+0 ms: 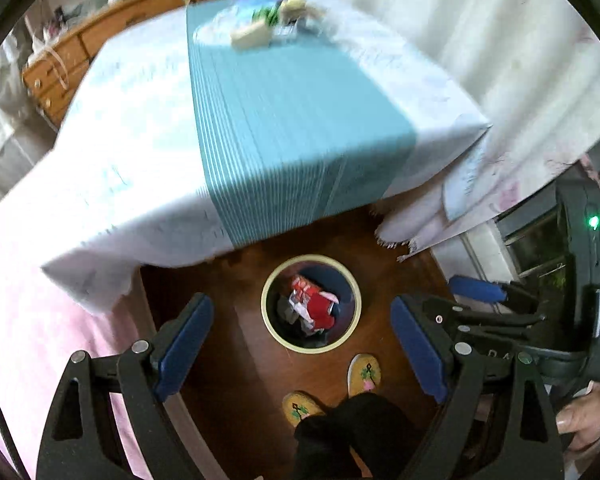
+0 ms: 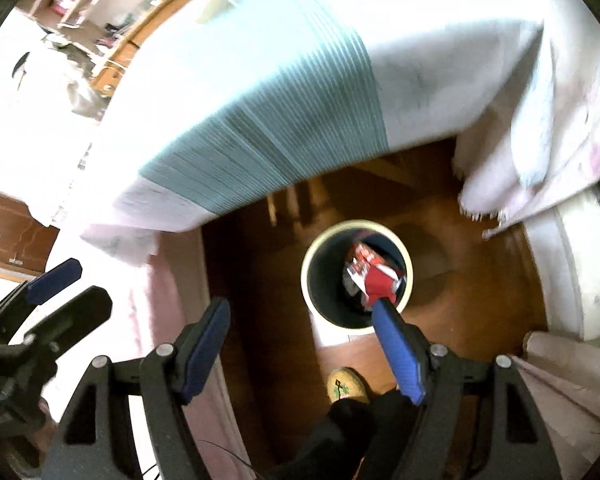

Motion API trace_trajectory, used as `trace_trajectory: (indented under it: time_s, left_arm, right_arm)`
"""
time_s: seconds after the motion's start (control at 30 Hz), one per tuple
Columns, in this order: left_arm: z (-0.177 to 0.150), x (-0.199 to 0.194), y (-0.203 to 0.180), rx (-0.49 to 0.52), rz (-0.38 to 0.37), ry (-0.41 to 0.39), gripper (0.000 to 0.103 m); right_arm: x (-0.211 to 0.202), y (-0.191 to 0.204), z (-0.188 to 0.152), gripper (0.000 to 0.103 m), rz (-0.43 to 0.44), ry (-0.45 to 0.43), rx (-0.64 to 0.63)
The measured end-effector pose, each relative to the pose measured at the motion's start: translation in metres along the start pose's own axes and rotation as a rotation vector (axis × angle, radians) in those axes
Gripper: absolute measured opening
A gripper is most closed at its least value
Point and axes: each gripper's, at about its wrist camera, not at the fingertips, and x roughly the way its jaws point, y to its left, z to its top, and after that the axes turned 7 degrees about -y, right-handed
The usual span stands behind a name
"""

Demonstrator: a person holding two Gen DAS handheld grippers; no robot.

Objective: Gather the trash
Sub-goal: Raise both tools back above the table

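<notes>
A round bin (image 1: 269, 322) with a cream rim stands on the wooden floor by the table's near end. Red and white wrappers (image 1: 318, 302) lie inside it. Blurred trash (image 1: 256, 34), cream, green and purple, sits at the far end of the table. My left gripper (image 1: 302, 302) hangs high above the bin, open and empty. The right gripper (image 1: 484, 304) shows at the right edge of that view. In the right wrist view the right gripper (image 2: 300, 306) is open too, with the bin (image 2: 312, 254) and the wrappers (image 2: 376, 280) below it. The left gripper (image 2: 70, 290) appears at the left.
The table (image 1: 140, 140) carries a white cloth and a teal runner (image 1: 284, 120). A pale curtain (image 1: 520, 80) hangs at the right, a wooden dresser (image 1: 64, 68) stands behind and a pink cover (image 1: 24, 320) lies at the left. A person's yellow slippers (image 1: 364, 372) stand beside the bin.
</notes>
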Motion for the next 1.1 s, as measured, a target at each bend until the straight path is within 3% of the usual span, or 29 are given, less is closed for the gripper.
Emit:
trace_trajectory:
  time_s: [0.23, 0.57, 0.87, 1.1]
  left_arm:
    - [0.022, -0.073, -0.009, 0.079, -0.010, -0.116, 0.089]
    - [0.061, -0.134, -0.017, 0.142, 0.024, -0.276, 0.089]
    - [0.099, -0.143, -0.009, 0.138, 0.035, -0.338, 0.089]
    - [0.137, -0.107, -0.007, 0.145, 0.107, -0.338, 0.089]
  right_arm:
    - [-0.071, 0.032, 0.021, 0.074, 0.022, -0.116, -0.036]
    - [-0.138, 0.058, 0.050, 0.074, 0.031, -0.295, -0.079]
    - [-0.145, 0.074, 0.089, 0.074, 0.038, -0.349, -0.067]
    - [-0.109, 0.058, 0.135, 0.074, 0.085, -0.324, 0.060]
